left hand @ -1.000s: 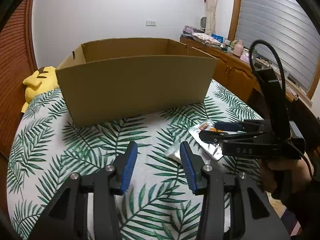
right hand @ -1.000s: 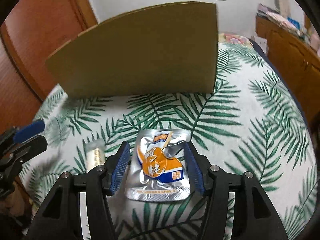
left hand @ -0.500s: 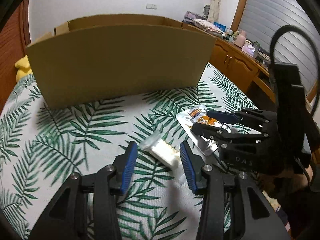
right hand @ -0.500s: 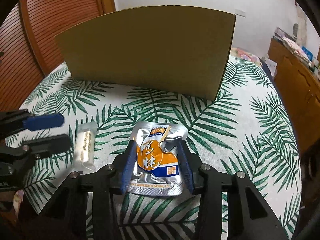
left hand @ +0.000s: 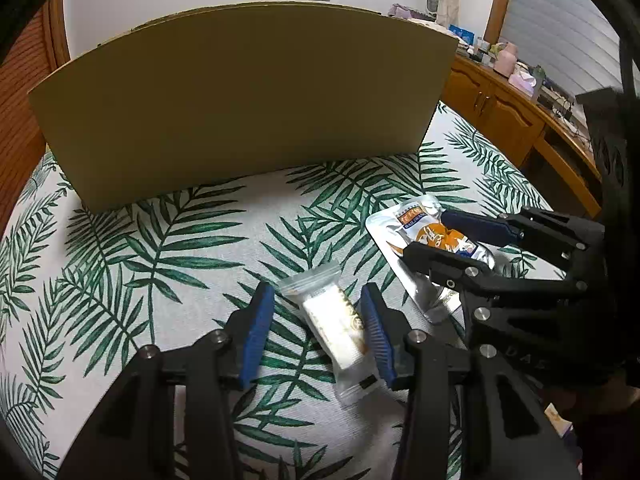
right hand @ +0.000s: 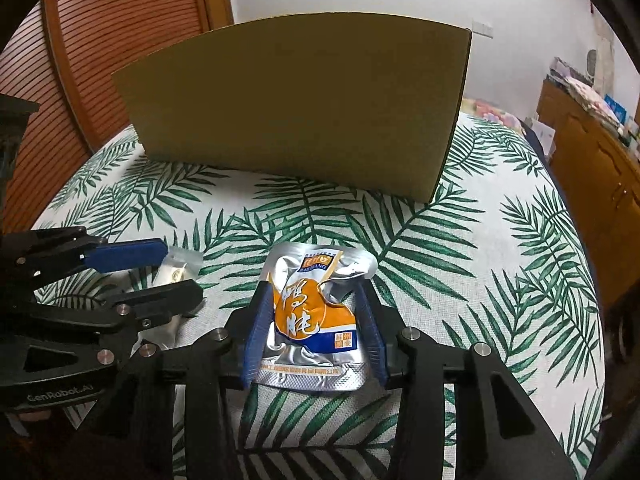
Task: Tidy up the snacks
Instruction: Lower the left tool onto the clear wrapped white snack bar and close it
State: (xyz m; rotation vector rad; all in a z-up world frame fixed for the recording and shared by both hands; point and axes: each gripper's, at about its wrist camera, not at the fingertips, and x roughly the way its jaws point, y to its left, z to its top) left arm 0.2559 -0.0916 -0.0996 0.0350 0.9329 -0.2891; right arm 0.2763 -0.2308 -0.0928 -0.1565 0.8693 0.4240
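Observation:
A silver and orange snack pouch (right hand: 314,318) lies on the leaf-print tablecloth between the blue pads of my right gripper (right hand: 316,316), which press its sides and crumple it. It also shows in the left wrist view (left hand: 434,240). A small clear packet with a white bar (left hand: 334,320) lies between the pads of my left gripper (left hand: 318,320), which is open around it with gaps on both sides. The packet shows partly hidden in the right wrist view (right hand: 176,270). A brown cardboard box (left hand: 240,116) stands behind both snacks.
The box (right hand: 304,108) blocks the far side of the round table (right hand: 500,264). A wooden cabinet (left hand: 508,116) with clutter stands to the right. A slatted wooden door (right hand: 100,40) is at the left.
My left gripper has moved forward and down so the white packet now lies between its pads. My right gripper has closed in on the orange pouch, crumpling it.

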